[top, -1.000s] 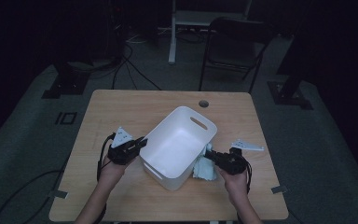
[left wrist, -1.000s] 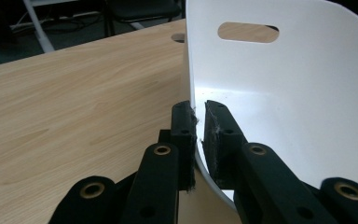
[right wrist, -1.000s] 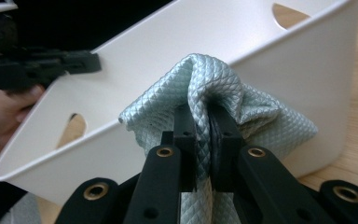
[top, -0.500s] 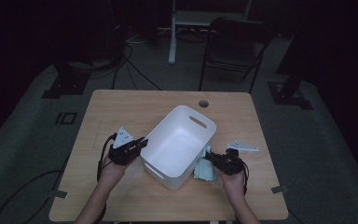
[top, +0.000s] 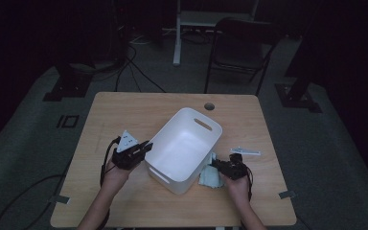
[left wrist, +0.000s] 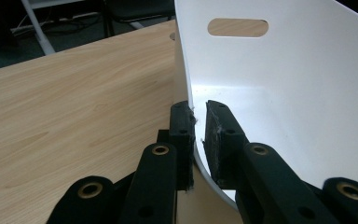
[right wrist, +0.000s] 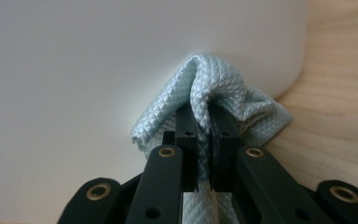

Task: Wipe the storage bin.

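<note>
A white plastic tub (top: 184, 148) with handle slots stands tilted in the middle of the wooden table (top: 124, 115). My left gripper (top: 143, 146) is shut on the tub's near-left rim. In the left gripper view the thin white wall (left wrist: 298, 93) runs between the two jaws of that gripper (left wrist: 198, 123). My right gripper (top: 216, 165) is shut on a pale blue quilted cloth (top: 210, 178), low against the tub's right outer side. In the right gripper view the cloth (right wrist: 214, 84) bunches up over the closed gripper (right wrist: 203, 116), pressed against the tub's wall (right wrist: 98, 56).
A small flat white piece (top: 245, 151) lies on the table right of the tub. A round cable hole (top: 209, 106) sits near the far edge. A dark chair (top: 242, 48) and a white frame leg (top: 177, 33) stand beyond the table.
My right gripper has sunk toward the table with the cloth and come a little closer to the tub. The left gripper and the tub have stayed put.
</note>
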